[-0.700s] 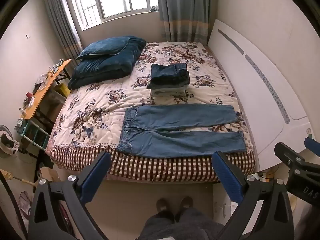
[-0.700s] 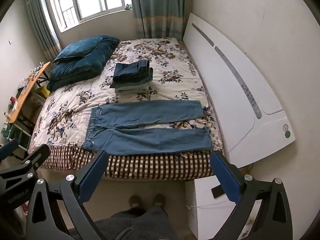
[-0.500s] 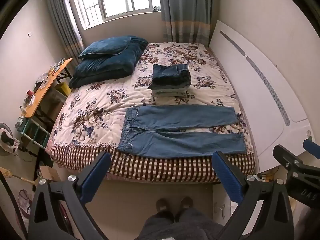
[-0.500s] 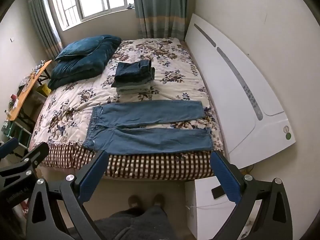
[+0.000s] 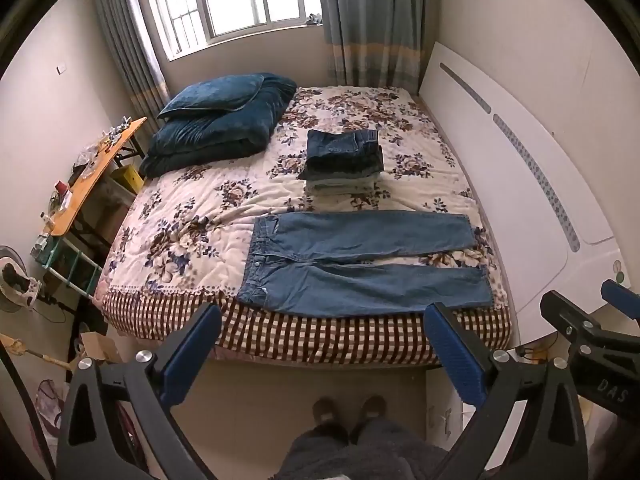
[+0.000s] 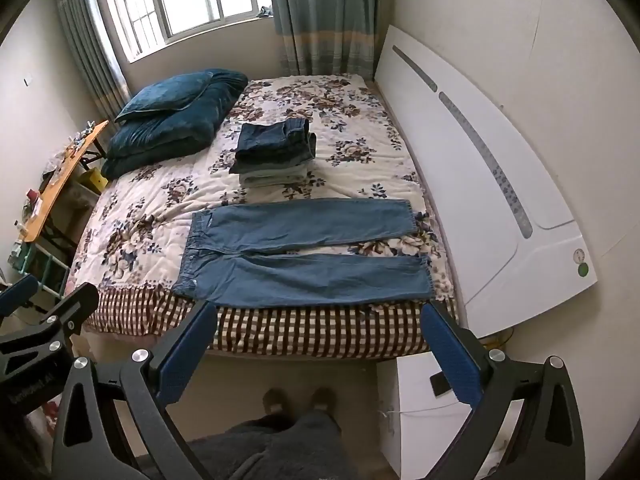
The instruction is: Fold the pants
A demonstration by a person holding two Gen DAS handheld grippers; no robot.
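Nothing has moved on the bed (image 5: 192, 216) since earlier: the jeans (image 5: 360, 264) lie flat along its near edge for folding, while left gripper (image 5: 324, 350) and right gripper (image 6: 318, 346) hover wide open, empty.

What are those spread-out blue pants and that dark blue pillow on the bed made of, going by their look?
The blue pants look like denim: faded mid-blue, matte, with stitched seams and a waistband, lying flat with stiff, shallow creases. The dark blue pillow looks like velvet or plush: a soft sheen with lighter and darker patches across its surface. Neither fibre can be confirmed from here.
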